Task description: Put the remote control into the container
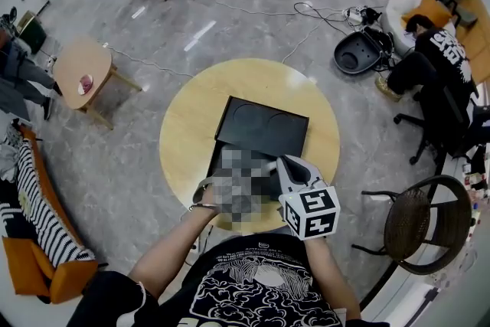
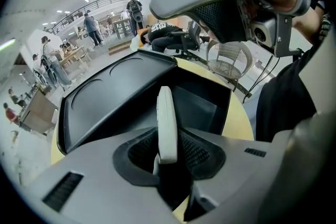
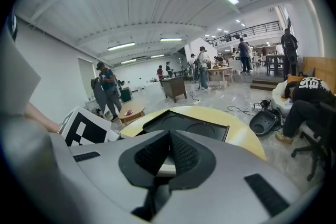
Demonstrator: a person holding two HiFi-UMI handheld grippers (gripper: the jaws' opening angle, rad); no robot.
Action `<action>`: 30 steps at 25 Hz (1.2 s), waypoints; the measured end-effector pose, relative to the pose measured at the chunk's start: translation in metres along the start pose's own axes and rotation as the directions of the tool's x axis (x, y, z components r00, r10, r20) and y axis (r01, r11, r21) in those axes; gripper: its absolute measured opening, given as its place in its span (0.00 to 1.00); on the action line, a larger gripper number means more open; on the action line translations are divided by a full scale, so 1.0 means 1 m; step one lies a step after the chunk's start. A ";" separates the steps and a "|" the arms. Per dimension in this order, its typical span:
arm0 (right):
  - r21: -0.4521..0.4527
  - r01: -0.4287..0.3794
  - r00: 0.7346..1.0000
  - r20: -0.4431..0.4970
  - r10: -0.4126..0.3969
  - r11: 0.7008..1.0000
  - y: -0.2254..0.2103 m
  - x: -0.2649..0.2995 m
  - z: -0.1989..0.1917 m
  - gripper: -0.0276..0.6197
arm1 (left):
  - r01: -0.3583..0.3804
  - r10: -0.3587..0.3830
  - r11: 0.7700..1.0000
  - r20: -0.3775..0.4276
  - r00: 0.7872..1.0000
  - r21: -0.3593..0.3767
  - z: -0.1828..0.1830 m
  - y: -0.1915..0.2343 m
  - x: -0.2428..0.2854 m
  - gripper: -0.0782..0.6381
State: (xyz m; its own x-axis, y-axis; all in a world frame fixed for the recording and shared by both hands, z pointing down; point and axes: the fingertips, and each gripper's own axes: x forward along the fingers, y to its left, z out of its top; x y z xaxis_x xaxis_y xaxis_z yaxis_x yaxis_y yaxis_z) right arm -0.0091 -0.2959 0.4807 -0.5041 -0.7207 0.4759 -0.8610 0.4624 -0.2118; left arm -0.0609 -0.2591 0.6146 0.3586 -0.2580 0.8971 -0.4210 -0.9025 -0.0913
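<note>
Your left gripper (image 2: 168, 139) is clamped on the remote control (image 2: 166, 113). Its long axis runs out along the jaws, with the far end over the open well of the container (image 2: 202, 107) near the table's (image 2: 239, 120) near edge. Your right gripper (image 3: 169, 136) is pinched closed on nothing, so lowering falls to the left.

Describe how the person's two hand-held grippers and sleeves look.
Both the left hand-held gripper and the right hand-held gripper have smooth grey shells with narrow black slots and black textured pads. The right one carries a white cube with black square markers. The person wears a black short-sleeved T-shirt with white print.
</note>
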 end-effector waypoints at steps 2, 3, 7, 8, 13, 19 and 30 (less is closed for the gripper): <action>0.002 -0.002 1.000 -0.001 0.002 1.000 0.000 0.001 0.000 0.08 | -0.006 0.006 1.000 0.001 1.000 -0.009 0.000 0.001 0.000 0.26; 0.002 -0.003 1.000 -0.001 0.003 1.000 0.000 0.001 -0.001 0.08 | -0.007 0.007 1.000 0.003 1.000 -0.013 0.000 0.001 0.001 0.26; 0.004 -0.004 1.000 0.000 0.004 1.000 0.002 0.000 -0.005 0.08 | 0.008 -0.007 1.000 0.015 1.000 -0.021 -0.001 -0.002 0.000 0.26; 0.005 -0.003 1.000 0.001 0.003 1.000 0.002 -0.001 -0.005 0.08 | 0.008 -0.008 1.000 0.019 1.000 -0.022 -0.001 -0.002 -0.001 0.26; 0.007 -0.003 1.000 0.007 0.003 1.000 0.005 -0.004 -0.004 0.08 | 0.001 0.000 1.000 0.039 0.999 -0.024 0.001 -0.003 -0.009 0.27; -0.002 -0.001 1.000 0.018 0.001 1.000 0.018 -0.012 -0.006 0.08 | -0.040 0.044 0.998 0.090 0.995 -0.049 0.002 -0.003 -0.026 0.27; -0.021 -0.003 1.000 0.025 0.003 1.000 0.056 -0.033 -0.016 0.08 | -0.026 0.110 0.960 0.293 0.950 -0.278 0.009 -0.007 -0.081 0.27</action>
State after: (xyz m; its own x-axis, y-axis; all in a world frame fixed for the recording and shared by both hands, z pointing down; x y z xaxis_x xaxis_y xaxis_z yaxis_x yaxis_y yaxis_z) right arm -0.0395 -0.2379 0.4671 -0.5086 -0.7319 0.4536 -0.8579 0.4754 -0.1948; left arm -0.0789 -0.2351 0.5390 0.5382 -0.4458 0.7153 -0.6453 -0.7639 0.0095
